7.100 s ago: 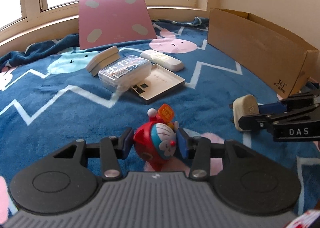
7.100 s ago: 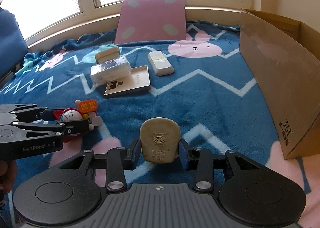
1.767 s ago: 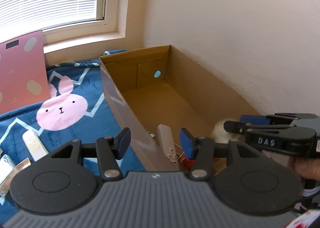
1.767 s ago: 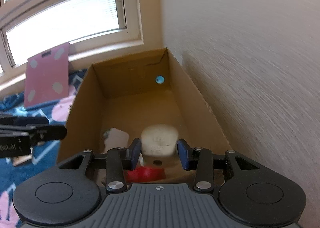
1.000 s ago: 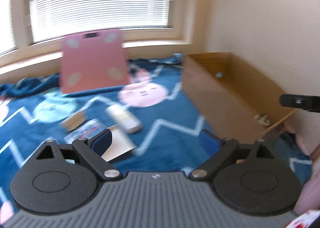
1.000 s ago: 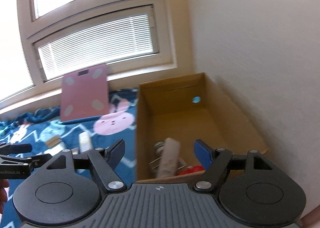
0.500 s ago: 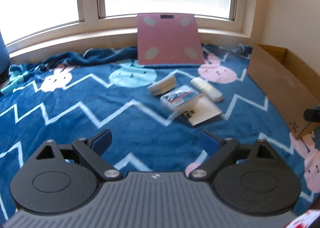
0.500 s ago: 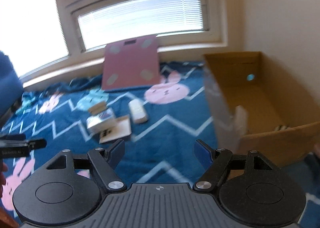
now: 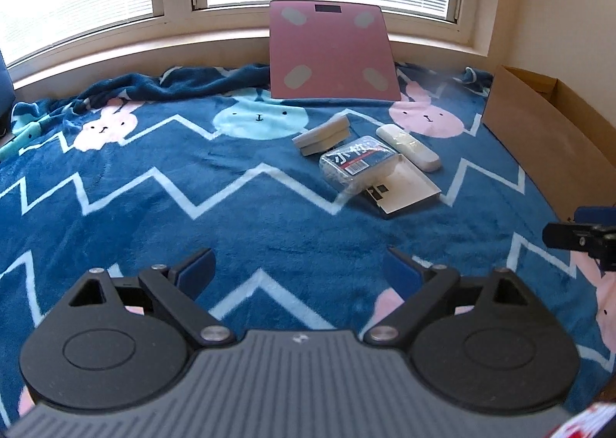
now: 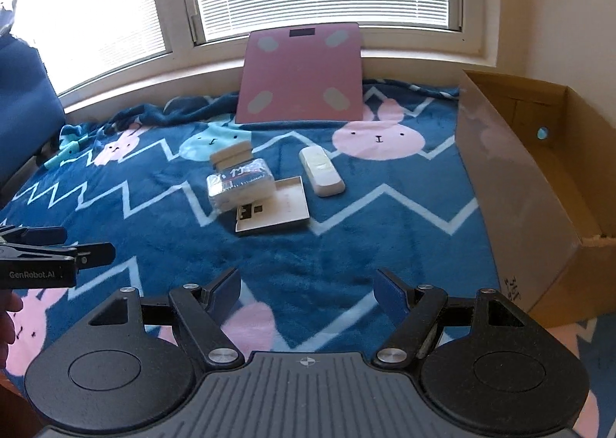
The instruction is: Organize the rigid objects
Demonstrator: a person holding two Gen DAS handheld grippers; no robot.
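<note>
Blanket bare ahead — both tongs spread.

Each black hand-held gripper has blue finger pads, silver screws and a ribbed grey body

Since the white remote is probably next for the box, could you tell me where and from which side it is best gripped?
Grip the white remote across its narrow width near mid-length, coming down from above. It lies flat and alone on the blanket, long axis running away from the camera, so both long sides look free; the flat tray sits just to its left. The right gripper is open and nearest.
</note>
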